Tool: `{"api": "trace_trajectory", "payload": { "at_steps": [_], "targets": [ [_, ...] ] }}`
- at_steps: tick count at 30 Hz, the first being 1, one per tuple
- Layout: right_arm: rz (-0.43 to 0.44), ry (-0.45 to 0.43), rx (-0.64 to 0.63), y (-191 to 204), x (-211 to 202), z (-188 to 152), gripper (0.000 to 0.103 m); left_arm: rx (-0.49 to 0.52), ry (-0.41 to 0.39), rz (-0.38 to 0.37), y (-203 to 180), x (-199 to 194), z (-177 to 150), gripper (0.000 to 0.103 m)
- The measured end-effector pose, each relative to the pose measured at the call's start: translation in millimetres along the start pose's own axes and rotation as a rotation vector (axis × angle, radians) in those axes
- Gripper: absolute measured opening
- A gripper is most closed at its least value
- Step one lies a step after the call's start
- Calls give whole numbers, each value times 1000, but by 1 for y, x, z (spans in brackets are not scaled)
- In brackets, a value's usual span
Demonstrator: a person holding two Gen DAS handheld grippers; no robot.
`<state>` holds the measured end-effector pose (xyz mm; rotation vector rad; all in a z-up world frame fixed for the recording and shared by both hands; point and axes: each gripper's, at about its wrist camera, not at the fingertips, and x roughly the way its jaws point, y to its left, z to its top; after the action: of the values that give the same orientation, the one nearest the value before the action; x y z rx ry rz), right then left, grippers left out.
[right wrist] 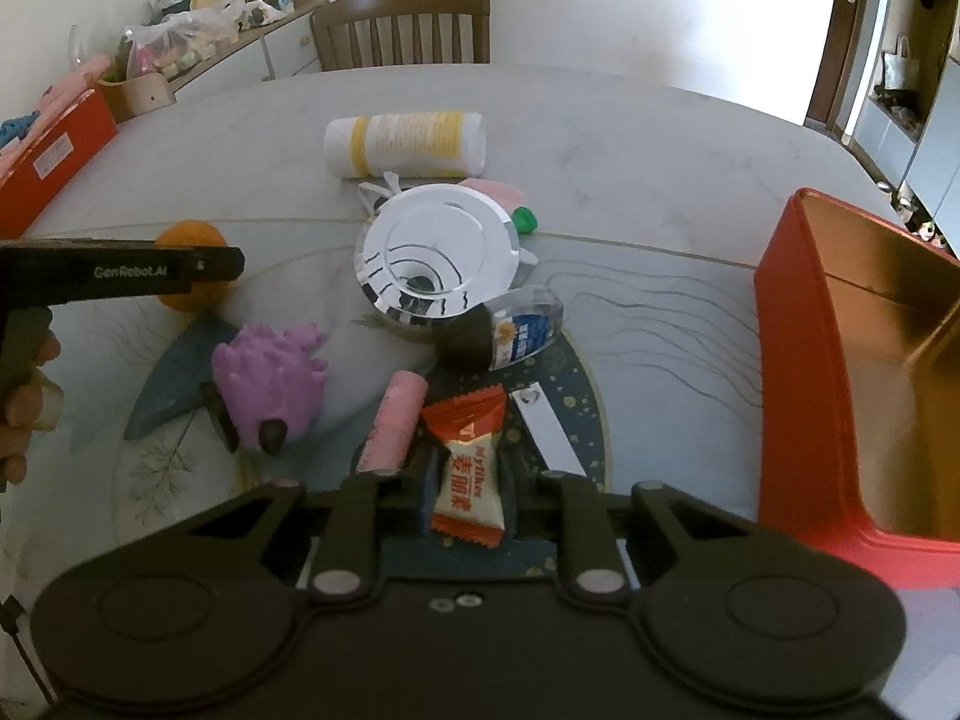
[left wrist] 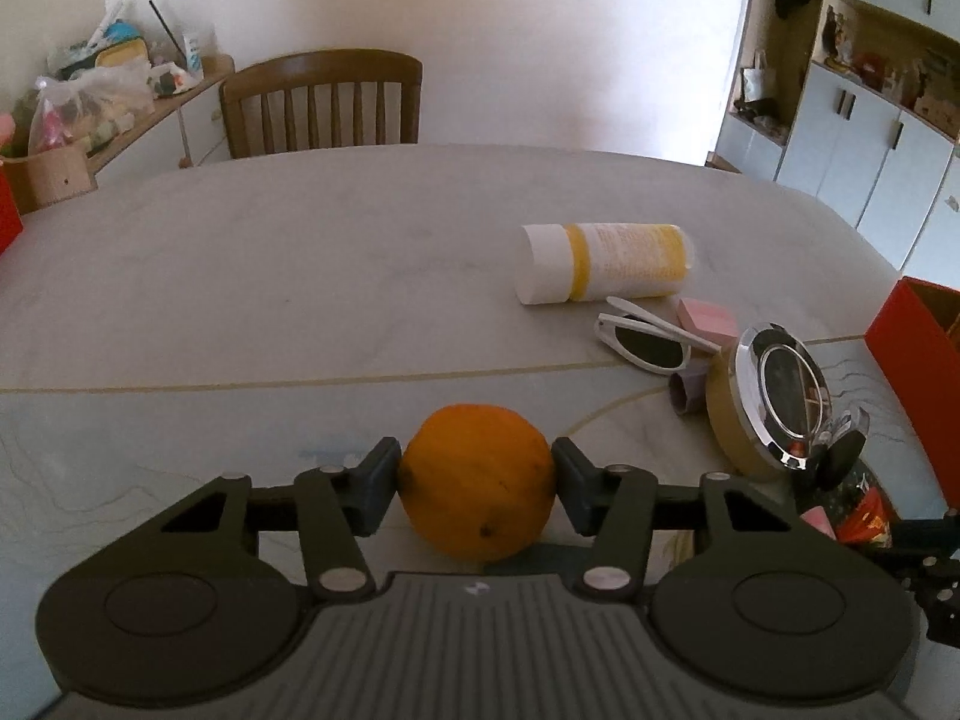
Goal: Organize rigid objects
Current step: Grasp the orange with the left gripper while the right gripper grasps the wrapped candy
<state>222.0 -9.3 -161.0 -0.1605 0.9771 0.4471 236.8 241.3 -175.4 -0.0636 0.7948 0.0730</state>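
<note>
Left gripper (left wrist: 477, 480) closed on the orange (left wrist: 478, 480), a pad touching each side; the fruit sits on the table (left wrist: 240, 276). Right gripper (right wrist: 468, 492) clamped on a candy (right wrist: 471, 480) (orange-and-white wrapper), over the table's dark round motif. Just left of the candy: a pink roll (right wrist: 390, 423), then a purple toy (right wrist: 270, 381). Beyond: a round mirror (right wrist: 435, 255) propped up, a clear bottle (right wrist: 522, 327) leaning at its base, a white-and-yellow tube (right wrist: 405, 144) lying flat. Red box (right wrist: 840, 372) open at right.
</note>
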Motion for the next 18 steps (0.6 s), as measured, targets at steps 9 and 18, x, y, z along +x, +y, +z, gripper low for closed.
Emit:
{"api": "trace_trajectory", "payload": {
  "at_steps": [9, 18],
  "targets": [
    [-7, -35, 25, 1, -14, 2, 18, 13, 11, 12, 0, -3, -1, 54],
    [-14, -81, 75, -5, -44, 5, 18, -20, 27, 27, 6, -25, -3, 54]
  ]
}}
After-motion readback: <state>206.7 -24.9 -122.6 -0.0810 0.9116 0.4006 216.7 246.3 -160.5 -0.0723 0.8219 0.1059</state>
